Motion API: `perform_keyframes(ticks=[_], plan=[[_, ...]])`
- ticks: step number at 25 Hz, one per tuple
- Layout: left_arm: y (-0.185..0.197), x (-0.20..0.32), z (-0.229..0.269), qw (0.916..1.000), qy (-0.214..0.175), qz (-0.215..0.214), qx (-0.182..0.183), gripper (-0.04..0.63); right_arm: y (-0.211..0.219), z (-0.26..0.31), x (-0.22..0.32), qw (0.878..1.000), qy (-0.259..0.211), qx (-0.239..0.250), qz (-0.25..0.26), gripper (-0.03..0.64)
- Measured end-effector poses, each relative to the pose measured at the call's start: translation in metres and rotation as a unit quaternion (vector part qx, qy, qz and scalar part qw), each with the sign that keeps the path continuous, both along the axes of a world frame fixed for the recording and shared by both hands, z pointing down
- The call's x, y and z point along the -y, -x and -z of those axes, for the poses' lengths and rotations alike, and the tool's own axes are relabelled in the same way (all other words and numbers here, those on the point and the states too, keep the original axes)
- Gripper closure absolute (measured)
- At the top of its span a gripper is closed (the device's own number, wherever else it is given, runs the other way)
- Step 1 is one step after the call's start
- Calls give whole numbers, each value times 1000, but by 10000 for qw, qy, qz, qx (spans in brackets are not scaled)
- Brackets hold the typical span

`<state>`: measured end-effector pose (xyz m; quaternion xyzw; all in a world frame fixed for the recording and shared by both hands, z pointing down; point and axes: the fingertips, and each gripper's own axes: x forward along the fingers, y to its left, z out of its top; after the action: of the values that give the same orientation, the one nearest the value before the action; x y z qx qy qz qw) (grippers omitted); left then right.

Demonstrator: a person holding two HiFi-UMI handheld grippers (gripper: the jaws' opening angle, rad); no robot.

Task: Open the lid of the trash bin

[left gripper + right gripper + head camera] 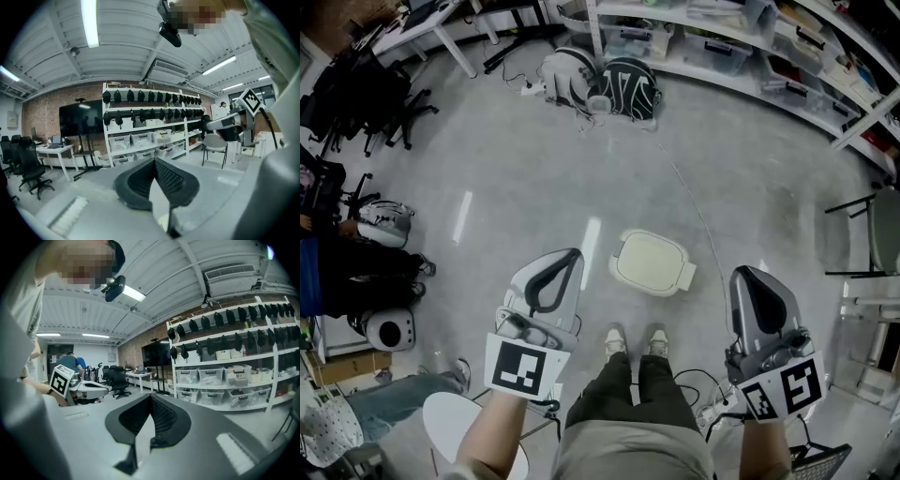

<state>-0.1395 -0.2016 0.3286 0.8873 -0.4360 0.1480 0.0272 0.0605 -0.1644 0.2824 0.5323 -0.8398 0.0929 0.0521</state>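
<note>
The trash bin [651,263] stands on the floor just ahead of the person's shoes, its cream lid down. My left gripper [571,254] is held up to the bin's left, well above the floor, its jaw tips meeting with nothing between them. My right gripper [749,276] is held up to the bin's right, likewise shut and empty. Both gripper views look level across the room, so neither shows the bin. In the left gripper view the left gripper [154,162] points at the shelves; the right gripper [151,397] does the same in its own view.
Two bags [602,85] lie on the floor by long shelves [741,56] of plastic boxes. A thin cable [694,208] runs past the bin. A chair [872,234] stands at the right, office chairs [375,98] and a seated person [347,281] at the left, a white stool [455,422] at my lower left.
</note>
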Motion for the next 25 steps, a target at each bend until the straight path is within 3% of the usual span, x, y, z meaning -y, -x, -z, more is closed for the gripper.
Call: perform_keyframes(ticks=[4,11,14,25], plan=[[-9,28,-68,9989,437,54,-138,594,-20,-64,19,9992,337,-8,-225,614],[-22,63,-191,9953,940,-21,232,594,-48,-167,48,9957,794,-28,-483,614],[-30,71,-250,9928,1050,-269,510,594,-60,-215,55,9933,1002,-31,-581,614],[-42,69,-462,9757,1909,-540,934,594,-89,-390,56,9859,1510,-83,-715,614]])
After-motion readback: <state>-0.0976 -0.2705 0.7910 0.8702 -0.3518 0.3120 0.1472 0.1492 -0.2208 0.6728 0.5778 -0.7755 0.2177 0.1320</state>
